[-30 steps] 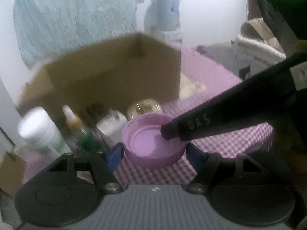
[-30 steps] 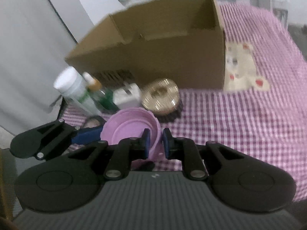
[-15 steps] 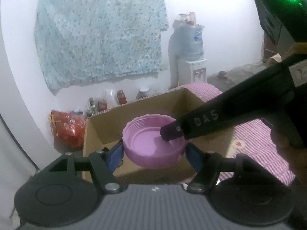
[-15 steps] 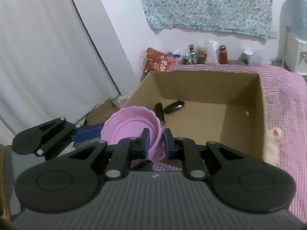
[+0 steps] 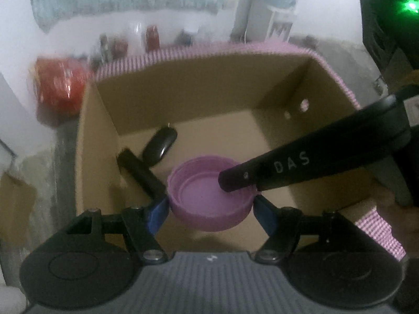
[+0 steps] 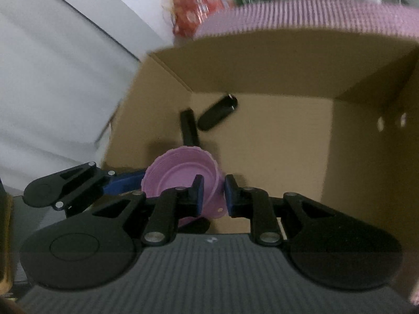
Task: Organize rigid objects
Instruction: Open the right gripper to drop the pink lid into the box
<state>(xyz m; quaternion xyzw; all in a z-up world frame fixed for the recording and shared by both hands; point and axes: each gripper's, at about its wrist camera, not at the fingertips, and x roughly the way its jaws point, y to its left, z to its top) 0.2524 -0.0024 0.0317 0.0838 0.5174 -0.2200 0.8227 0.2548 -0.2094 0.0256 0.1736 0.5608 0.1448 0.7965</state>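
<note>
In the left wrist view the left tongs (image 5: 210, 210) sit at the bottom centre of the frame, their blue pads clamped on opposite sides of a pink lid (image 5: 209, 196) that faces open side up. The right tongs (image 5: 237, 180) come in from the right edge of that frame as a long black finger whose tip lies over the lid's right rim. In the right wrist view the right tongs (image 6: 212, 196) are low and centre, nearly together and pinching the lid's rim (image 6: 183, 175) between their blue pads; the lid lies just left of and above them, with the left tongs' blue pad (image 6: 123, 183) touching its left side. The lid is held over the open top of a cardboard box (image 5: 94, 136), above its near left part. Farther in, on the box floor near the left wall, lie a black bar-shaped thing (image 5: 138, 172) and, just beyond it, a black oval fob-like thing (image 5: 159, 146); blur hides what they are. Past the box's far wall runs a pink checked cloth (image 6: 314, 13), and beyond that, at the top of the frame, a red packet (image 5: 60, 83) and some blurred bottles (image 5: 152, 36) stand by a white wall.
</note>
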